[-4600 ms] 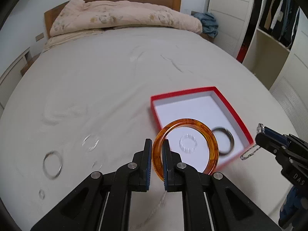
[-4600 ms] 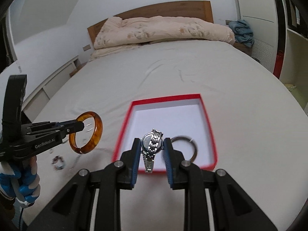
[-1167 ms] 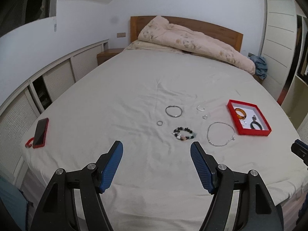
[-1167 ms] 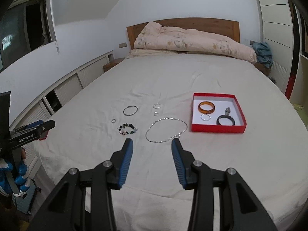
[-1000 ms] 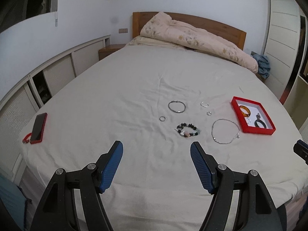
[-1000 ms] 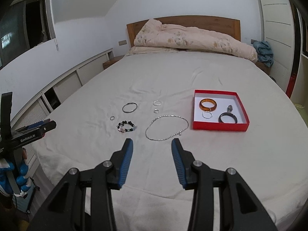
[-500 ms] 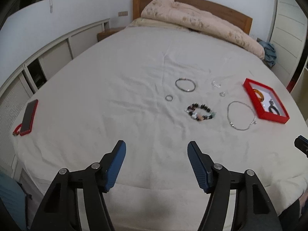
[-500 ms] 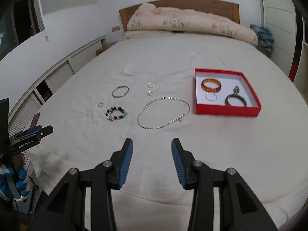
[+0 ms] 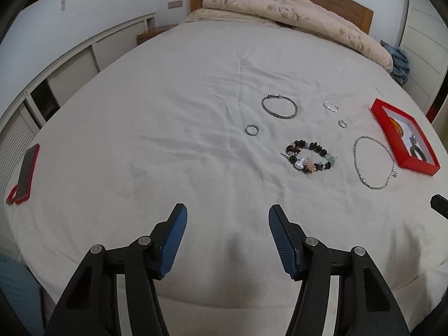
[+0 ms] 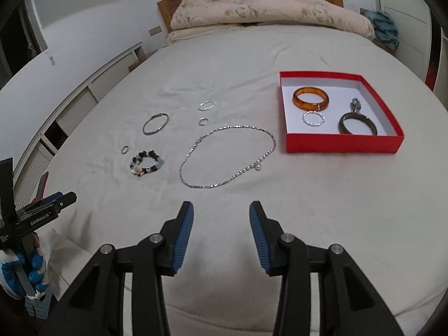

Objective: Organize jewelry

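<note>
A red box on the white bed holds an amber bangle, a dark bangle, a thin silver ring and a watch. Left of it lie a silver necklace, a beaded bracelet, a silver bangle and small rings. My right gripper hangs open and empty over the bed's near edge, short of the necklace. My left gripper is empty too, its jaws closing, well short of the beaded bracelet. The red box sits far right in the left wrist view.
A phone in a red case lies at the bed's left edge. A folded duvet and wooden headboard are at the far end. Low white cabinets run along the left wall, wardrobes on the right.
Both grippers came down and forward toward the bed, so the jewelry looks larger and nearer. The left jaws narrowed a little. Earlier, the amber bangle and watch were held; now they lie in the box.
</note>
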